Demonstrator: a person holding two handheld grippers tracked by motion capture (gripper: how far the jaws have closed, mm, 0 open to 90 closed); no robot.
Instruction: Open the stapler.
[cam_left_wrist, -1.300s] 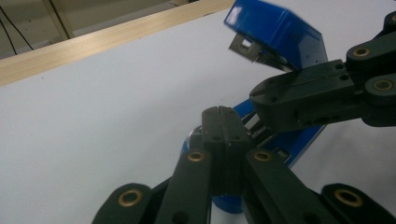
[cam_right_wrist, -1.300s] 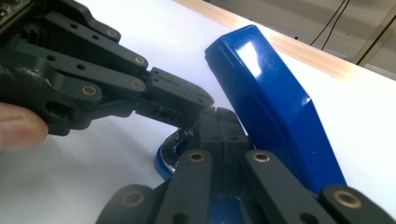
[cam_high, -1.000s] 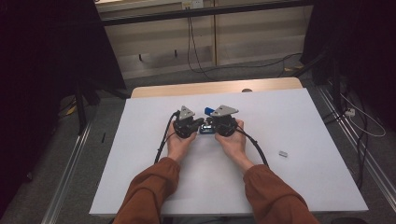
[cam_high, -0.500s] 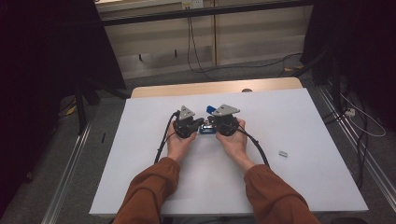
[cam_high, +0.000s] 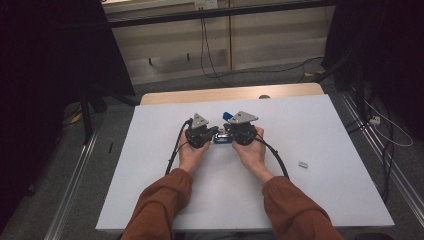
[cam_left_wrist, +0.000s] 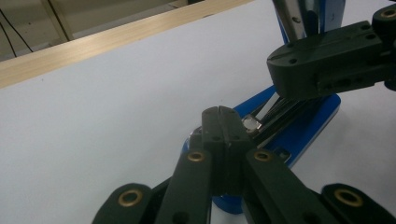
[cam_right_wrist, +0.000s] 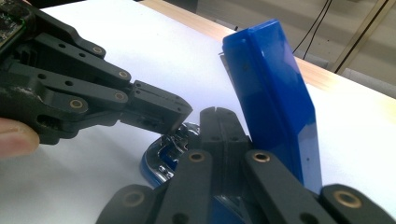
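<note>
So both grippers are meeting mid-table over a blue stapler (cam_high: 223, 138) that's sitting on the white table (cam_high: 320, 190), swung open with its top arm (cam_right_wrist: 273, 93) tilting up and back. The left gripper (cam_left_wrist: 219, 122) is sitting with its jaws pressed together, tip touching or nearly touching the metal staple channel (cam_left_wrist: 268, 116) in the base. The right gripper (cam_right_wrist: 219, 122) is also closed up, pushing in low beside the raised arm, probably propping it open while the other one pokes at the channel. Looks like they're working on the staples, loading or clearing them, can't tell which. A small grey block, maybe a strip of staples (cam_high: 302, 163), is lying well off to the right.
</note>
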